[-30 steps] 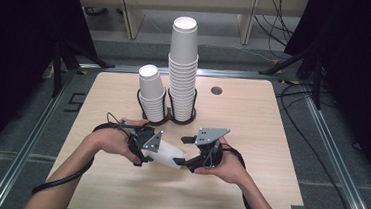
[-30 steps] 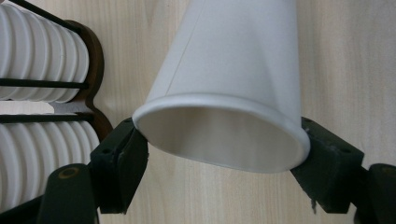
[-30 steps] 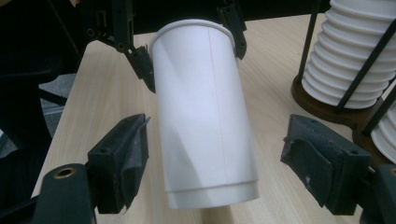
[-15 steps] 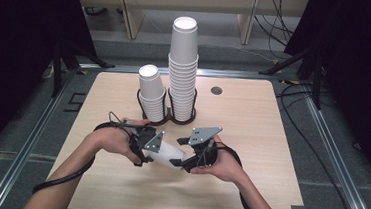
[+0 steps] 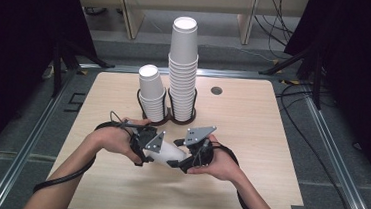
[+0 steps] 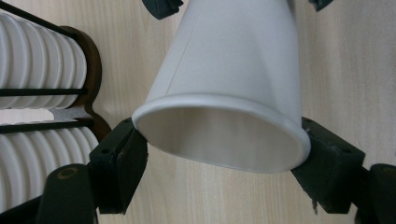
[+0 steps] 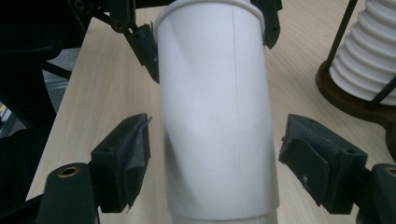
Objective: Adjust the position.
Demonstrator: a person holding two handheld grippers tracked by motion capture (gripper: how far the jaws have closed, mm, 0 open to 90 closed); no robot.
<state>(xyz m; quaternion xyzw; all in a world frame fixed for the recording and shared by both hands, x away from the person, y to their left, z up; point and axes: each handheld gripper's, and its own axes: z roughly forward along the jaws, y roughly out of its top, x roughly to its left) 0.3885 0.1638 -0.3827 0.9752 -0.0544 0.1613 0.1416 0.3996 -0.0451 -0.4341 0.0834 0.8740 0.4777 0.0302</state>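
The cup (image 6: 229, 93) I hold is smooth, matt white paper with a rolled rim. My left tool (image 6: 219, 161) has matt black plastic jaws, scuffed at the edges. The table (image 5: 252, 125) is pale wood-grain, lightly satin.

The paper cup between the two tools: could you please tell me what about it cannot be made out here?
- Cup in the high view: hands and tool plates cover its ends.
- Its base in the right gripper view: cut off by the bottom edge.
- Its base in the left gripper view: cut off at the top.
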